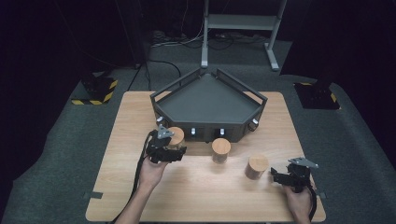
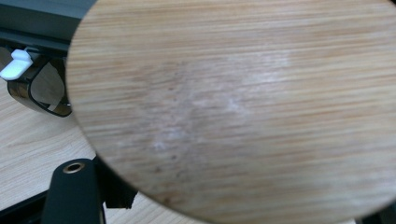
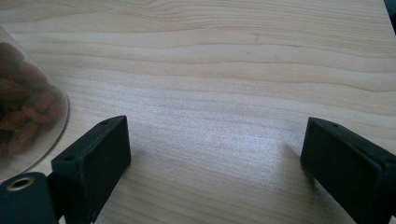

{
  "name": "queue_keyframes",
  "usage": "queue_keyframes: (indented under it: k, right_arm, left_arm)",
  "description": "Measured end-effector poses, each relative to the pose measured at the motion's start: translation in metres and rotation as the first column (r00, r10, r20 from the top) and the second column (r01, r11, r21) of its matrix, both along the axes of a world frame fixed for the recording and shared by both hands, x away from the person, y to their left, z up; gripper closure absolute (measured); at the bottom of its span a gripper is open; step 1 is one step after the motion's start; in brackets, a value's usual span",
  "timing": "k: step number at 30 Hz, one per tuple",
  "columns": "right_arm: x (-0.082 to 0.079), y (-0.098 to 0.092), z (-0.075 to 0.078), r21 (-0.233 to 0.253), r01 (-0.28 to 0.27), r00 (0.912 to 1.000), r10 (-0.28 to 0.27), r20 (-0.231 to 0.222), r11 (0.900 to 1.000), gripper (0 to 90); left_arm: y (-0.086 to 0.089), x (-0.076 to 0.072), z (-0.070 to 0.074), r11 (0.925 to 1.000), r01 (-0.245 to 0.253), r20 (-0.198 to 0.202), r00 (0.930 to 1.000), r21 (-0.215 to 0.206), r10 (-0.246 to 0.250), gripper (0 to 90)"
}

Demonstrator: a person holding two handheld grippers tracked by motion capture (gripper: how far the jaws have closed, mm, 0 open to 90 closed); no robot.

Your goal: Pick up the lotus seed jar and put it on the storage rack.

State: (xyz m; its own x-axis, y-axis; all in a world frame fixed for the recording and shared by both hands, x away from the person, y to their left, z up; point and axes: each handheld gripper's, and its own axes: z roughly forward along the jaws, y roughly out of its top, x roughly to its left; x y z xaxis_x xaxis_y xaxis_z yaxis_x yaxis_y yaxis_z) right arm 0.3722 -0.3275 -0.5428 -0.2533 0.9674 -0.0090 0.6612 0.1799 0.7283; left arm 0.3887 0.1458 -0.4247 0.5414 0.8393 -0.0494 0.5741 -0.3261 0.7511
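Light wood tabletop [image 1: 201, 191], grain running across, standing on grey carpet [image 1: 56, 154]. At its far middle sits a dark grey angular tray [image 1: 208, 100] with raised rails, its point aimed away; small white knobs [image 1: 193, 132] line the near wall. Past the tabletop, a grey metal stand [image 1: 240, 22] with two legs, cables [image 1: 187, 41] trailing on the floor around it. Two black floor bases edged in yellow-and-black hazard tape: one far left [image 1: 95, 91], one far right [image 1: 317, 95]. Surroundings dark.

Round wooden lid [image 2: 243, 107] close up, dark tray [image 2: 42, 28] behind (white clip [image 2: 14, 63] at left)
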Motion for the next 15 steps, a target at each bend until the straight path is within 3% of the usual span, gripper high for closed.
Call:
queue_keyframes:
  k: [15]
  right_arm:
    - [0.0000, 0.0000, 0.0000, 0.000, 0.000, 1.0000, 0.000, 0.000, 1.000, 8.2]
  left_arm:
    - [-0.0047, 0.0068, 0.0101, 1.0000, 0.007, -0.001, 1.0000, 0.005, -0.007, 25.6]
